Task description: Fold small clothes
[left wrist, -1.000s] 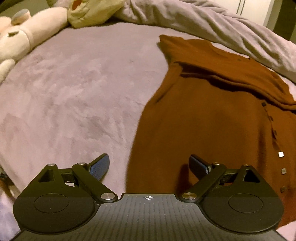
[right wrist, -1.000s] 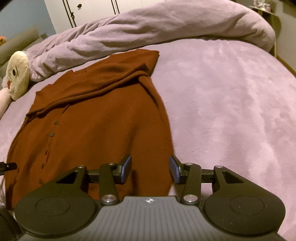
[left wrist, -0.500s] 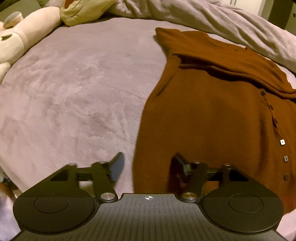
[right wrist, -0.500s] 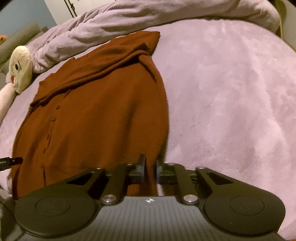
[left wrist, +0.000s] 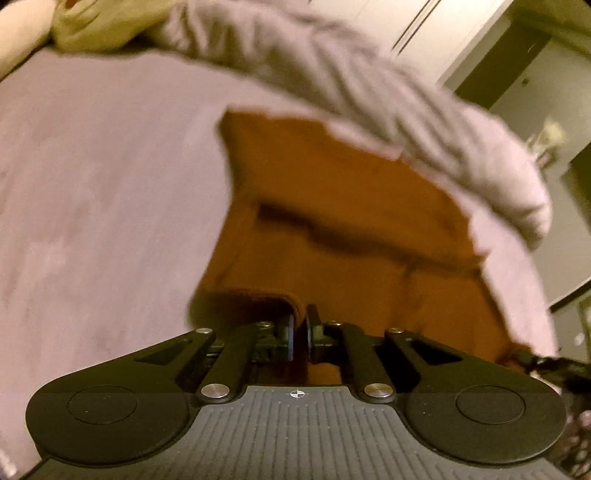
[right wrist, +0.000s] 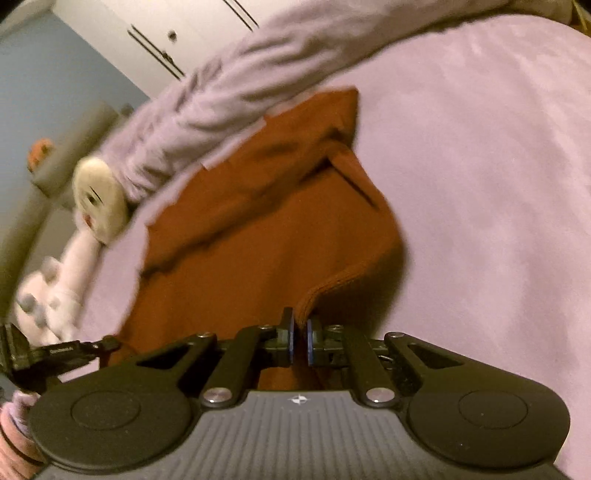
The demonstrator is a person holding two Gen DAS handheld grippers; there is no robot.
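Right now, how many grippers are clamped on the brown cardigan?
2. The left gripper pinches the brown cardigan at its near left hem corner; the right gripper pinches the near right corner.

This is a bedroom in someone's home. A wide bed (right wrist: 480, 184) covered in a soft lilac plush blanket fills most of what I can see, with a rumpled grey duvet (left wrist: 369, 92) rolled along its far edge. Cream-coloured stuffed toys (right wrist: 98, 199) lie at one end of the bed. Behind it stand white wardrobe doors (right wrist: 166, 33) with dark handles, next to a blue-grey wall (right wrist: 44, 92). The light is dim and warm.
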